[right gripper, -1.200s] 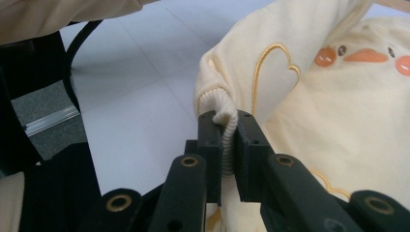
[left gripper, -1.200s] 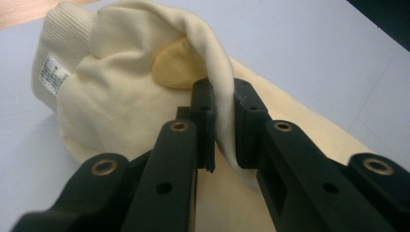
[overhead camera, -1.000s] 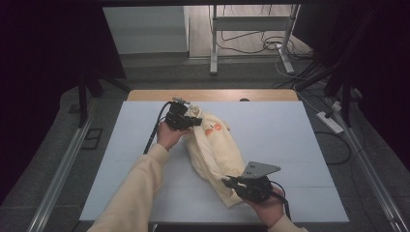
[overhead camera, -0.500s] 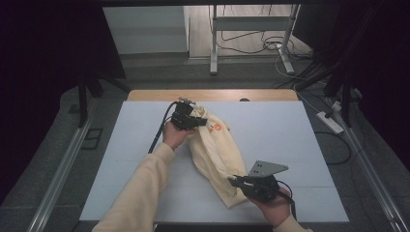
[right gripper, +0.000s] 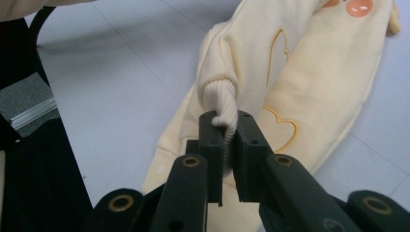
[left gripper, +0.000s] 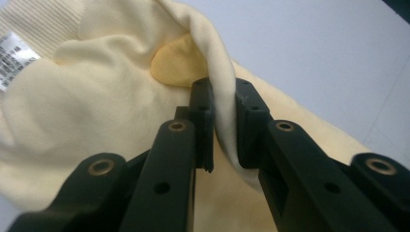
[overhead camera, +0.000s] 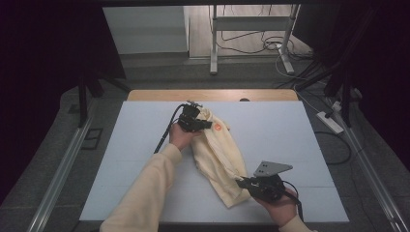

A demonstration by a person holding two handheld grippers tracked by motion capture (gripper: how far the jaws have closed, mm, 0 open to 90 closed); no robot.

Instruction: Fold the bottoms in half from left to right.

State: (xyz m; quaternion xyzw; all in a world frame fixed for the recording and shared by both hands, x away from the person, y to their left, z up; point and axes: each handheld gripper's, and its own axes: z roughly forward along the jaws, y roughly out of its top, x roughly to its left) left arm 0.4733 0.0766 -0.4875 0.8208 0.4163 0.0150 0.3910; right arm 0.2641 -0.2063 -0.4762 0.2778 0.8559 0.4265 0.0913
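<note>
Right gripper (overhead camera: 240, 182) drawn slightly rightward, garment (overhead camera: 217, 154) stretched, left gripper (overhead camera: 209, 124) unmoved

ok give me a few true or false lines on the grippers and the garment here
1. The left gripper is shut on a fold of the garment. True.
2. The right gripper is open and clear of the cloth. False: it is shut on a ribbed cuff of the garment.
3. The garment is dark blue. False: it is pale yellow, with an orange patch.
4. The garment lies on a pale board between the two grippers. True.
5. A white label shows inside the garment in the left gripper view. True.
6. The garment hangs off the table's edge. False: it lies fully on the board.
</note>
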